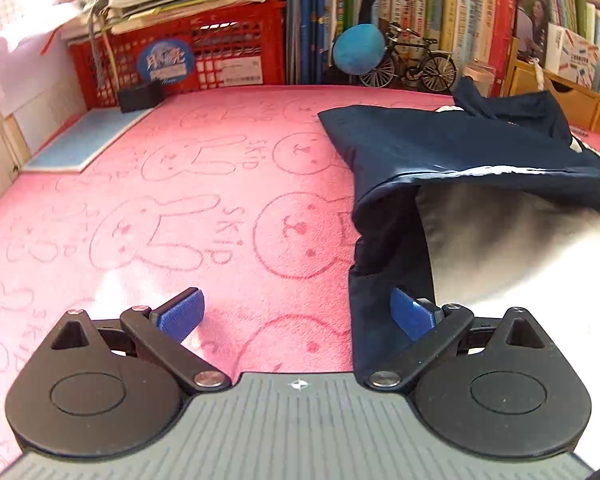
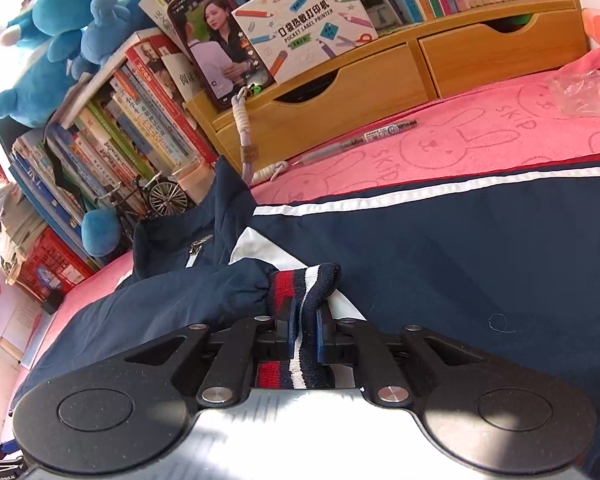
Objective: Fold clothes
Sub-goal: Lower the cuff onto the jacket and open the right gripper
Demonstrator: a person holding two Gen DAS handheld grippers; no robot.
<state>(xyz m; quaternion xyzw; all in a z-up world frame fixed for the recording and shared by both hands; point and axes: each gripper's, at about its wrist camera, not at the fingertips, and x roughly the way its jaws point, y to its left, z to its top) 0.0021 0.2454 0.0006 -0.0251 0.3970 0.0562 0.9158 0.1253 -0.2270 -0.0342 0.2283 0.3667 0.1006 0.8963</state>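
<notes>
right gripper [image 2: 303, 330] fingers are pinching the striped cuff [image 2: 305, 280], sleeve lying across the navy jacket [image 2: 460, 264] on the pink surface [image 1: 180, 200]. left gripper [image 1: 298, 314] fingers are standing spread, empty (jacket edge just beside its right finger).

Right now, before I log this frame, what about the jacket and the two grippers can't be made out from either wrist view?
- Jacket in the left wrist view: its right part is cut off by the frame edge.
- Striped cuff in the right wrist view: the end between the right gripper pads runs under the gripper body.
- Left gripper: whether its right finger touches the dark cloth is unclear.
</notes>
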